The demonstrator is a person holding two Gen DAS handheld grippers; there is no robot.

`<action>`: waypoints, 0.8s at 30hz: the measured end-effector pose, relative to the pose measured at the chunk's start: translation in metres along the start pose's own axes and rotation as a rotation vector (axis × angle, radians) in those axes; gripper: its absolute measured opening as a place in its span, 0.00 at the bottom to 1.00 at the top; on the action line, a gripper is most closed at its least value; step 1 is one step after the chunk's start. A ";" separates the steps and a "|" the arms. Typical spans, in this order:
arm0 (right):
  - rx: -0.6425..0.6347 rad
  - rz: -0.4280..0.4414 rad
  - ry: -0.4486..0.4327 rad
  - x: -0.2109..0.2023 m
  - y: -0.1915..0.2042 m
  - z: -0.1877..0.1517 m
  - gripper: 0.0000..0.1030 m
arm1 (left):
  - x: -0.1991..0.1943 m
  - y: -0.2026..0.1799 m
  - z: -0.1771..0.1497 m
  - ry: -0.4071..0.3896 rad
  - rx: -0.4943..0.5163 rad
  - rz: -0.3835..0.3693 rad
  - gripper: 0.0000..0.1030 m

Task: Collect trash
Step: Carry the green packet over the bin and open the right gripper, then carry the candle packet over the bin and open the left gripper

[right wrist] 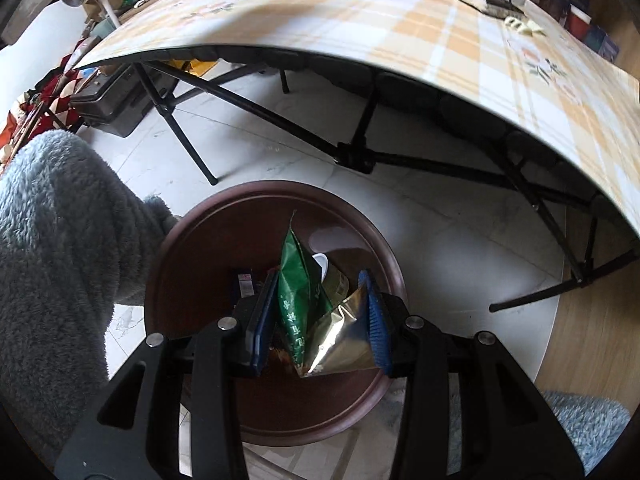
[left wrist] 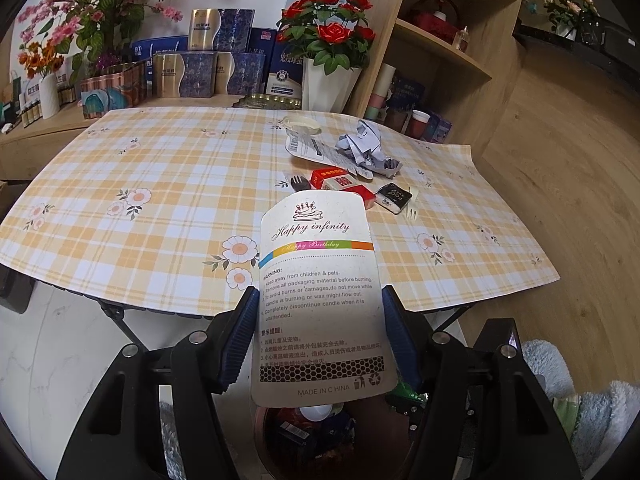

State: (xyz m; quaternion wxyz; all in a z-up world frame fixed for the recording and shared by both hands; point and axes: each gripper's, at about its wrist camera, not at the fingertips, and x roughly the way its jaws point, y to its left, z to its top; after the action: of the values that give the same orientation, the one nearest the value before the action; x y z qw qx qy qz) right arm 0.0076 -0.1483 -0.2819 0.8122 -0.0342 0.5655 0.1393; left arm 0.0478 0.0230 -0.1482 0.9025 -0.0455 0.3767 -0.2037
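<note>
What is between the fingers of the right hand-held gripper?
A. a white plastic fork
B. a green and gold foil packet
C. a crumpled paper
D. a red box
B: in the right wrist view, the green and gold foil packet sits between the fingers of the right hand-held gripper, above the brown bin.

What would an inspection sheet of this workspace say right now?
Surface: table under a checked floral cloth.
Job's things: birthday card in the left hand-held gripper; green wrapper between the pads of the right hand-held gripper, over the brown bin; bin already holds trash.
Clutter: crumpled paper, red boxes, forks, label on the table.
Grippers: left shut on the card; right around the wrapper, pads touching it.
Cables: nothing seen.
Surroundings: flowers, stacked boxes, wooden shelves, fleece sleeve.
</note>
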 end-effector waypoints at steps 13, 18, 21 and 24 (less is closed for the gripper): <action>0.031 -0.085 -0.146 -0.035 -0.008 0.008 0.88 | 0.007 -0.003 -0.008 0.026 0.023 0.003 0.58; 0.025 -0.134 -0.271 -0.065 -0.016 0.011 0.91 | 0.013 -0.007 -0.014 0.043 0.080 0.010 0.58; -0.016 -0.184 -0.354 -0.085 -0.019 0.013 0.93 | 0.014 -0.007 -0.019 0.038 0.117 0.010 0.59; -0.053 -0.230 -0.431 -0.103 -0.023 0.015 0.94 | 0.017 -0.005 -0.022 0.039 0.138 0.003 0.59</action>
State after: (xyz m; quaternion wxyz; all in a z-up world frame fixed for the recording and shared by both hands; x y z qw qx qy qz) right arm -0.0057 -0.1866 -0.1830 0.9234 -0.0892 0.3677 0.0648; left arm 0.0409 0.0133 -0.1740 0.8963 0.0216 0.3794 -0.2285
